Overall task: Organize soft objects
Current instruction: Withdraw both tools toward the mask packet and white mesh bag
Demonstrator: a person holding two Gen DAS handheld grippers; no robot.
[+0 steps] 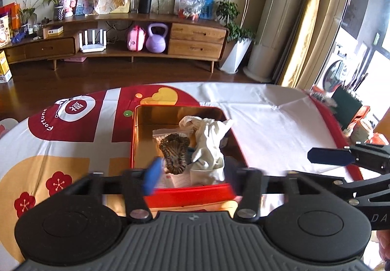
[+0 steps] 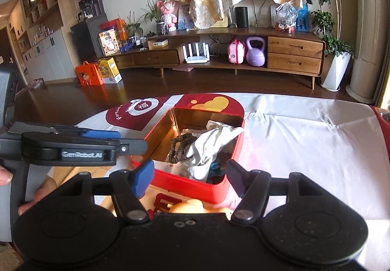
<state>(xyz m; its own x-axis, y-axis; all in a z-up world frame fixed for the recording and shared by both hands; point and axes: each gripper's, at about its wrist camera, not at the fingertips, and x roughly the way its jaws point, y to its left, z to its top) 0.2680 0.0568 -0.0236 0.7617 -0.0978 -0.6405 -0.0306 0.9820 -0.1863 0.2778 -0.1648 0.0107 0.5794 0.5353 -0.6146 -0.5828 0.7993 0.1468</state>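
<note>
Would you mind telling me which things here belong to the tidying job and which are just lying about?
Part of the job:
- red tin
- white cloth in the tin
- brown scrunchie in the tin
- blue fabric in the tin

Just lying about:
- purple kettlebell
- pink case
- white router
- potted plant

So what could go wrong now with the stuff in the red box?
The white cloth is piled up and one corner reaches over the rim of the red box, so it might slip out onto the tablecloth or get in the way of a lid. Both grippers, left and right, hang open close above the box; a careless move could bump it or snag the cloth. The brown scrunchie looks safe inside.
</note>
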